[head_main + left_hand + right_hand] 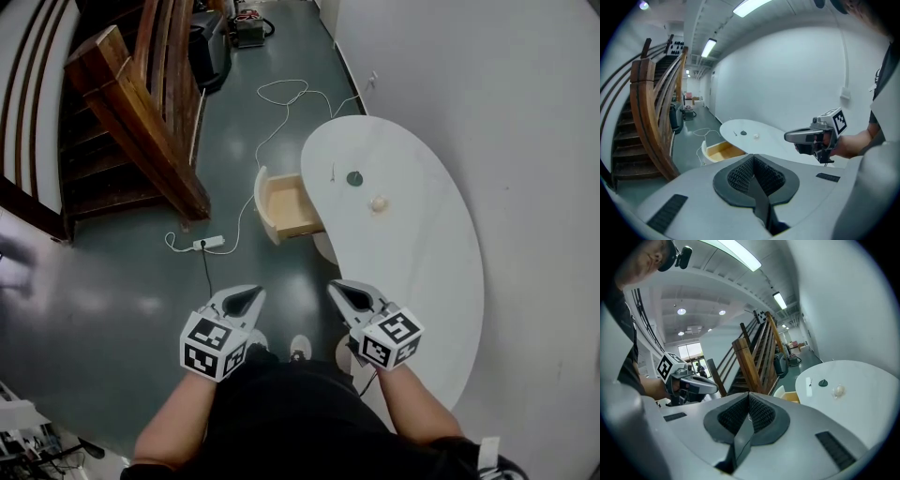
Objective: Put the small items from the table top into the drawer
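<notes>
**Task at its outset, seen from the head view.** The left gripper (pixel 243 300) and the right gripper (pixel 351 296) are held side by side near the person's body, at the near end of the white table (pixel 422 281). Each gripper's own view shows its jaws pressed together with nothing between them.

Three small items lie on the far part of the table top:
- a thin pin-like piece (pixel 332 172);
- a dark round piece (pixel 354 178) just right of it;
- a pale lump (pixel 378 202) a little nearer.

All three are well apart from both grippers. The drawer (pixel 291 208) stands pulled out at the table's left edge, near the items, and the part of its wooden inside that shows is bare. Judged from this, the drawer is ready, no item is stowed, and all three pickups are left to do.
</notes>
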A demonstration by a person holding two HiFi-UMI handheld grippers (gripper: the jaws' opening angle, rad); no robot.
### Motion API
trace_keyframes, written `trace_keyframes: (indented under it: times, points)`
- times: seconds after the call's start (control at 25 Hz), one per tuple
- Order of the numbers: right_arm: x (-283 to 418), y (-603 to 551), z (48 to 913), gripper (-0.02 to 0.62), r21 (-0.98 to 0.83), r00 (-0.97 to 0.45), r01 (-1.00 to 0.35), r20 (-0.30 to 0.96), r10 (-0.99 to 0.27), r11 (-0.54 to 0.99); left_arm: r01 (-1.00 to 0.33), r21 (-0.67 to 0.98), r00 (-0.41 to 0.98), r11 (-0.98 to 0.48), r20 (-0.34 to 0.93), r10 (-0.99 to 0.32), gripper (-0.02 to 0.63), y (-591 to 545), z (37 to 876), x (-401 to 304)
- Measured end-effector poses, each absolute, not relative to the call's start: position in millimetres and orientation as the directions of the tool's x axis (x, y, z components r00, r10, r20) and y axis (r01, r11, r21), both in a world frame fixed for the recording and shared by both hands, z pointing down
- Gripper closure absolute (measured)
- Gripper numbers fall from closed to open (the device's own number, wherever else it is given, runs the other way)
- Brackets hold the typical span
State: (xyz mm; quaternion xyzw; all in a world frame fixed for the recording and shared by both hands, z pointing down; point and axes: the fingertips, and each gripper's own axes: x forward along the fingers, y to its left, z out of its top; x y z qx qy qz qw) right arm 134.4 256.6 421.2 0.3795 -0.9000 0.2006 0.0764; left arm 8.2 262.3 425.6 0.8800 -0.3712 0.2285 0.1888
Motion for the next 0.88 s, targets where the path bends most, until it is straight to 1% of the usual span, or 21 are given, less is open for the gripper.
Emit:
trace_keyframes:
  times: [0.2,0.44,0.88]
  points:
    - [136,237,435,0.597,-0.324,-0.69,-0.723,0.304,-0.657,0.61,-0.738,0.178,0.62,-0.651,0.557,-0.552,0.592,236,438,7]
    - [135,191,443,0.597,-0.289,-0.661,-0.75,0.338,-0.67,0.594,-0.712,0.203,0.652,-0.672,0.545,-0.527,0.592,178,452,10]
    - [112,63,415,0.597,-0.229,-0.583,-0.812,0.35,-0.733,0.536,-0.66,0.185,0.698,-0.728,0.51,-0.502,0.592,42,430,-15]
